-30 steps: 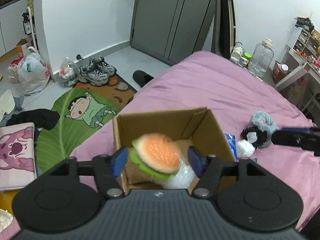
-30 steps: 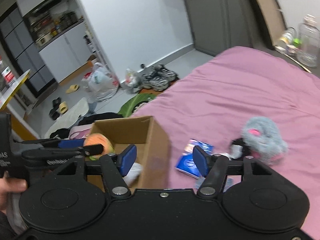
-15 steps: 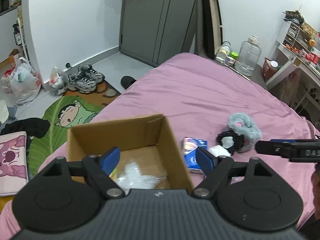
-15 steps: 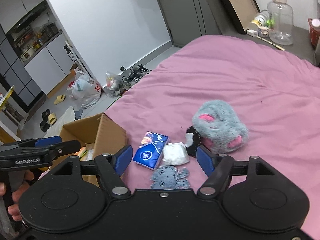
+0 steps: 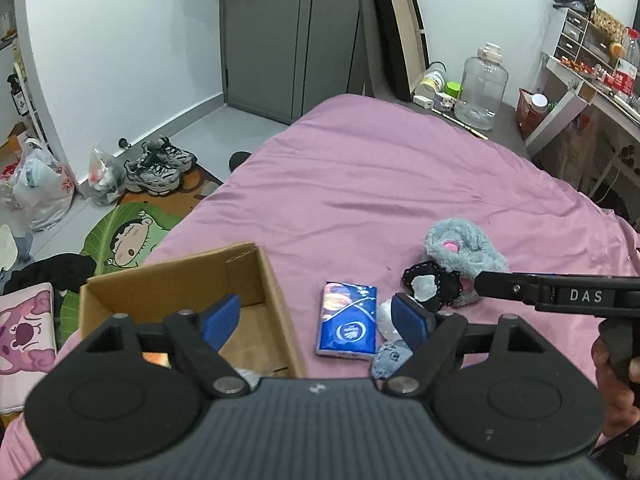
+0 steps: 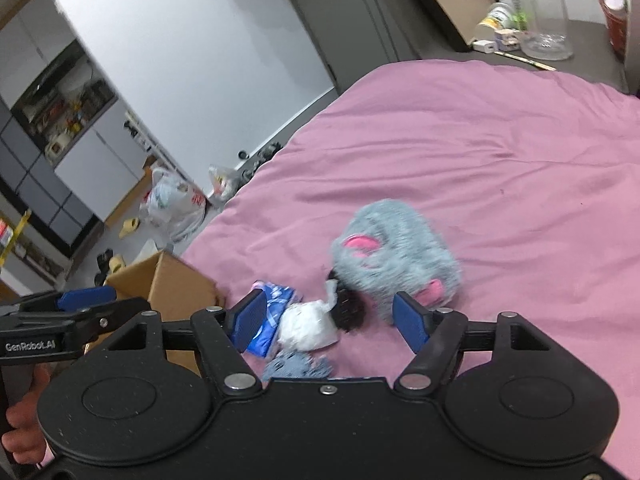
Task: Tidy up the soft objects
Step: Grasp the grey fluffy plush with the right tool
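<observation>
Both claws hang spread wide with nothing between their blue pads: the left claw (image 5: 316,318) over the near edge of the smooth pink bed (image 5: 380,184), the right claw (image 6: 330,318) above the pile. The open brown cardboard box (image 5: 276,300) sits at the bed's left edge; crinkled clear plastic shows inside. Just beside it lies a flat, glossy blue tissue packet (image 5: 347,320), then a crumpled white wad (image 6: 306,326), a nubbly grey-blue cloth scrap (image 6: 296,366), a black frilly piece (image 6: 348,312) and a shaggy grey plush with pink ears (image 6: 396,256)
</observation>
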Demonstrator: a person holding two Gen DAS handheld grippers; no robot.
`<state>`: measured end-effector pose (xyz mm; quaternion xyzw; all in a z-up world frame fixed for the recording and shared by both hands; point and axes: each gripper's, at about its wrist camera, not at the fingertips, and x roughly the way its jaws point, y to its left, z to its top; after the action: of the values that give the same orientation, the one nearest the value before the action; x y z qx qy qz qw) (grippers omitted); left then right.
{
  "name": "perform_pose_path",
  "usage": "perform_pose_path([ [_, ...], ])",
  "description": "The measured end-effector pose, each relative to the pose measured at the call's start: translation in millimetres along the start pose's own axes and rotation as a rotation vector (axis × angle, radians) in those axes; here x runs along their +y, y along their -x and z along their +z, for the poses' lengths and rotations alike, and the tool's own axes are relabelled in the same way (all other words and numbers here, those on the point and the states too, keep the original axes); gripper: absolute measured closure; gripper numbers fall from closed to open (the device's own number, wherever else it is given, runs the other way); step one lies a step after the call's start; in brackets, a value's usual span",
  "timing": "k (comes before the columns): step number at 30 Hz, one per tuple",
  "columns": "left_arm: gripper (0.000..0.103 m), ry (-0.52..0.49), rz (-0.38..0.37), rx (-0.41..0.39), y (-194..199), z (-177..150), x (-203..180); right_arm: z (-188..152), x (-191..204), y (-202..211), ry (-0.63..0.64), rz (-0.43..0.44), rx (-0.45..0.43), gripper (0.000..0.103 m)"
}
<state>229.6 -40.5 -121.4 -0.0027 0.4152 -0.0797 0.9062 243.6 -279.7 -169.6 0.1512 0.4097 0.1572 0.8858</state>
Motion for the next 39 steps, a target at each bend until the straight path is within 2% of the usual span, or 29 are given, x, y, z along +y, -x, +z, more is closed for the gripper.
perform_pose_path([
  [4, 0.022, -0.031, 0.013, 0.022, -14.8, 7.7, -15.1, 0.3, -28.3, -5.5, -0.079, 0.049, -0.005, 0.034],
  [10, 0.022, -0.054, 0.008, 0.039, -40.6, 24.0, -37.7, -2.8, -54.6, -11.5, -0.103, 0.035, -0.004, 0.037],
  [15, 0.026, -0.069, -0.012, 0.057, -63.1, 34.4, -59.3, -5.7, -73.1, -19.3, -0.194, 0.079, 0.012, 0.041],
  [18, 0.031, -0.080, -0.047, 0.062, -74.8, 37.7, -72.6, -6.2, -82.8, -25.9, -0.232, 0.100, 0.010, 0.048],
  [21, 0.043, -0.078, -0.062, 0.051, -85.8, 39.2, -83.6, -8.5, -92.6, -30.2, -0.257, 0.137, -0.002, 0.053],
  [23, 0.053, -0.071, -0.076, 0.066, -96.0, 41.3, -89.2, -8.1, -96.8, -31.5, -0.274, 0.154, -0.009, 0.054],
  [24, 0.054, -0.063, -0.088, 0.072, -100.1, 41.8, -91.3, -7.9, -98.7, -32.0, -0.281, 0.161, -0.012, 0.054],
  [29, 0.055, -0.049, -0.120, 0.065, -115.8, 48.2, -101.6, -2.8, -112.5, -35.0, -0.339, 0.202, -0.038, 0.051],
  [36, 0.055, -0.012, -0.182, 0.110, -138.8, 48.5, -108.6, -3.6, -127.9, -41.7, -0.396, 0.206, -0.039, 0.043],
  [39, 0.057, -0.010, -0.197, 0.124, -143.8, 45.0, -110.0, -5.3, -130.3, -46.2, -0.402, 0.211, -0.031, 0.044],
])
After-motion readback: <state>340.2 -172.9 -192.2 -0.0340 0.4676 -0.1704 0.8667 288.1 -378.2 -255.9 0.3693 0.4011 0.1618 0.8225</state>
